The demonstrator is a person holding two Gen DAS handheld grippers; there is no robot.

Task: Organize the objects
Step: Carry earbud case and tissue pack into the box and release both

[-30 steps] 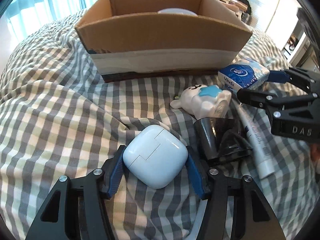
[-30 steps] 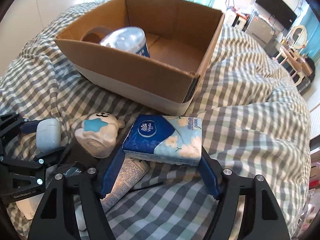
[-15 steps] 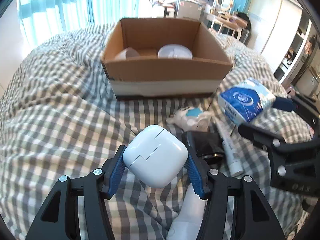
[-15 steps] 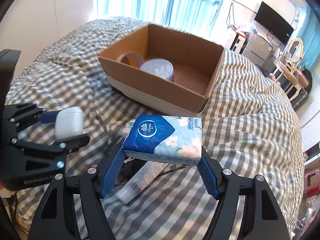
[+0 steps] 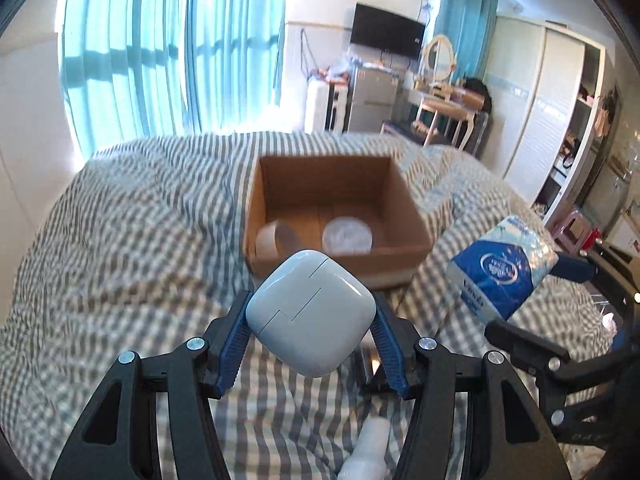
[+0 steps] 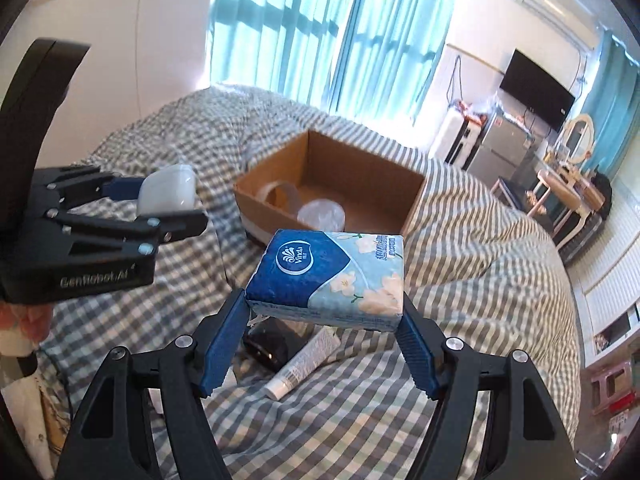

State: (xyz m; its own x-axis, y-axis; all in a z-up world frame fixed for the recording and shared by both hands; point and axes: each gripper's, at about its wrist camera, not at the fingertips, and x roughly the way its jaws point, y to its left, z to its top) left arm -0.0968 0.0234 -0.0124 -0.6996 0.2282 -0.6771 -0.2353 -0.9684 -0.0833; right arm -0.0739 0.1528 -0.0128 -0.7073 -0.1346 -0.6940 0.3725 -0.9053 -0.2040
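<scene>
My left gripper [image 5: 312, 344] is shut on a white earbuds case [image 5: 310, 312] and holds it high above the checked bed. The case also shows in the right wrist view [image 6: 168, 194]. My right gripper [image 6: 324, 336] is shut on a blue Vinda tissue pack [image 6: 328, 276], also held in the air; the pack shows at the right of the left wrist view [image 5: 502, 268]. An open cardboard box [image 5: 336, 188] lies ahead on the bed. It holds a tape roll [image 5: 276, 238] and a clear round lid [image 5: 347, 236].
A white tube [image 6: 304, 362] and a black object [image 6: 272, 344] lie on the bedding [image 6: 480, 280] below my right gripper. Curtains [image 5: 160, 52], a TV [image 5: 386, 30] and furniture stand beyond the bed. A wardrobe [image 5: 560, 112] is at the right.
Both grippers have risen well above the bed with their objects. The box now looks smaller and farther, and the toy and tube have dropped below the grippers.
</scene>
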